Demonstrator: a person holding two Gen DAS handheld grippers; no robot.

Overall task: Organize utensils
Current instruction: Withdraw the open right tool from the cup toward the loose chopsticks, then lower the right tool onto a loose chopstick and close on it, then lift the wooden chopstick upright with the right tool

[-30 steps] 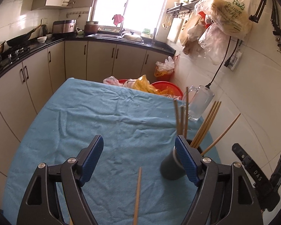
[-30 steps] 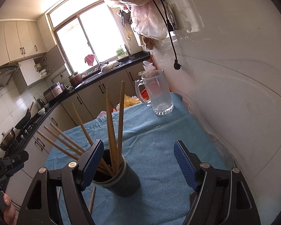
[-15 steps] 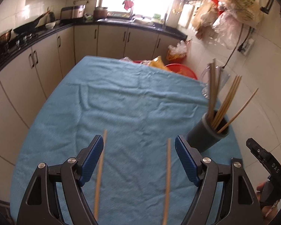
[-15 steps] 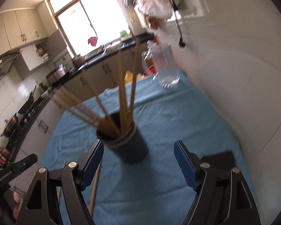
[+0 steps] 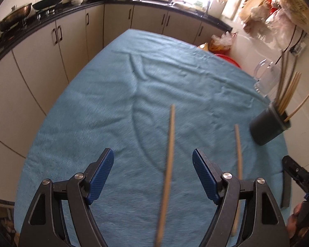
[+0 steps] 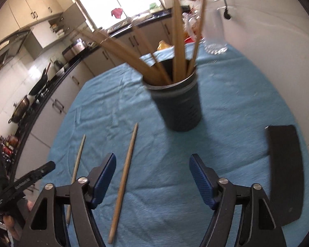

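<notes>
Both your grippers have dropped toward the blue-clothed counter point(image 5: 113, 94): left gripper point(image 5: 152, 173) spread astride one loose chopstick point(image 5: 167, 164), right gripper point(image 6: 152, 175) closing on nothing near the holder point(image 6: 178, 105); pinch that chopstick next.

Two bare wooden chopsticks point(image 6: 124, 183) point(image 6: 76, 173) lie flat, side by side and apart, near-left of an upright dark holder point(image 6: 178, 105) crammed with splayed chopsticks point(image 6: 177, 41).

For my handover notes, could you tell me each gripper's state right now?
Left gripper: open, holding nothing; a chopstick lies between its jaws.
Right gripper: closing, nothing between its jaws.
</notes>
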